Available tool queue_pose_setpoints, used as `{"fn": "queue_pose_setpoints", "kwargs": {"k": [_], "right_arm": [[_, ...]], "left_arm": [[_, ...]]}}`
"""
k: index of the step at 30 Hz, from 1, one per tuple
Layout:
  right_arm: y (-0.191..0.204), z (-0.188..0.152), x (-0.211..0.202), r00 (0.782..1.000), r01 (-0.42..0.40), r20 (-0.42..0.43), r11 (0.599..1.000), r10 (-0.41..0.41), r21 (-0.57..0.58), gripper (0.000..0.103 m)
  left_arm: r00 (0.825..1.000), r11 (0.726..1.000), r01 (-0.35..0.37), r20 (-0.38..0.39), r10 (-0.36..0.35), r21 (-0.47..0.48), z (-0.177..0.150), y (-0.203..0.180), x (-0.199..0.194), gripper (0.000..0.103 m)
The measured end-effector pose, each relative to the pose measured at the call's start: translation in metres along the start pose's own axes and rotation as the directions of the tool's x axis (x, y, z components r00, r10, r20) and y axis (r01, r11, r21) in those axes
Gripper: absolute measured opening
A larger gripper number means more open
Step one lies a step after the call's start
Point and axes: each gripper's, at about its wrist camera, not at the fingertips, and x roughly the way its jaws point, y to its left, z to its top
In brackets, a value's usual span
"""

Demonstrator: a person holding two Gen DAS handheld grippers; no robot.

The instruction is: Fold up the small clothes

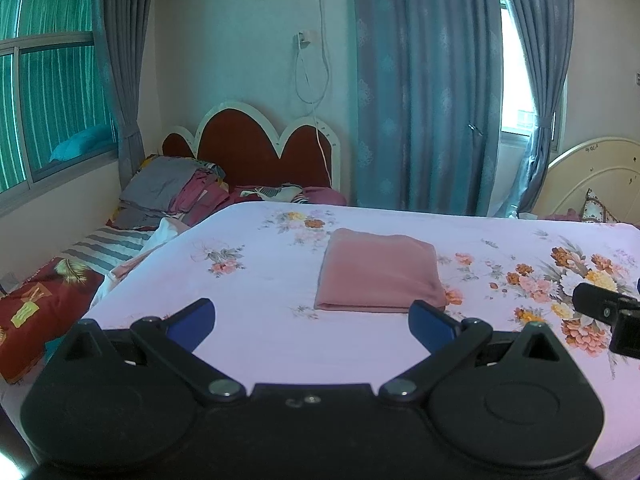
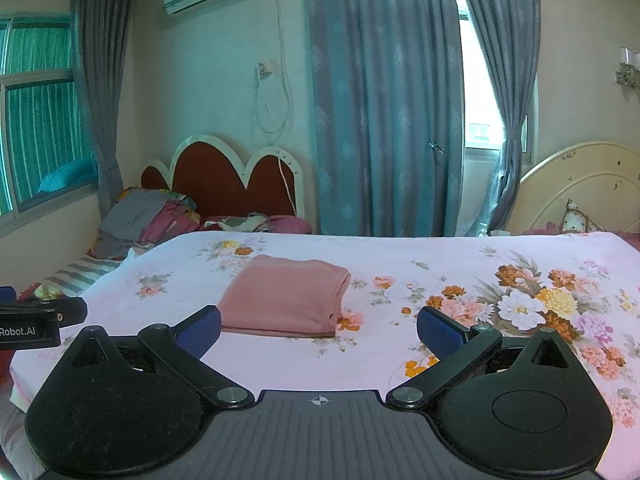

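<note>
Bed (image 1: 280,340) fills the lower half of both views, covered by a smooth pale pink sheet (image 2: 380,356) with printed flowers, flat and without big wrinkles. On the sheet, near the middle, lies the pink cloth (image 1: 378,274), folded into a neat rectangle with soft rounded edges; the layers show at its near edge, and the fabric looks thin and matte, maybe a knit. The left gripper (image 1: 312,320) and the right gripper (image 2: 319,330) are both held low in front of the cloth, not touching it, each with its blue ribbed fingers (image 2: 200,330) spread wide and nothing between them. By my judgement the folding of this piece is finished or nearly so. If one more fold is wanted, it is good to pinch the two near corners together, catch all layers at once, and lift low, so the stack does not slide open. At the far left a pile (image 1: 168,192) of other clothes lies by the red headboard (image 1: 248,148).
</note>
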Motion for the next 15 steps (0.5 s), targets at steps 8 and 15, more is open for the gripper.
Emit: {"fn": "queue_pose_setpoints", "kwargs": {"k": [8, 15], "right_arm": [[-0.002, -0.0011, 0.0018, 1.0, -0.006, -0.003, 1.0, 0.006, -0.006, 0.103], [-0.004, -0.0036, 0.0012, 1.0, -0.003, -0.003, 1.0, 0.003, -0.006, 0.103]], "left_arm": [[1.0, 1.0, 0.003, 0.0, -0.003, -0.002, 0.0004, 0.0002, 0.0003, 0.103], [1.0, 1.0, 0.007, -0.001, -0.007, 0.0, 0.0009, -0.002, 0.0022, 0.103]]}}
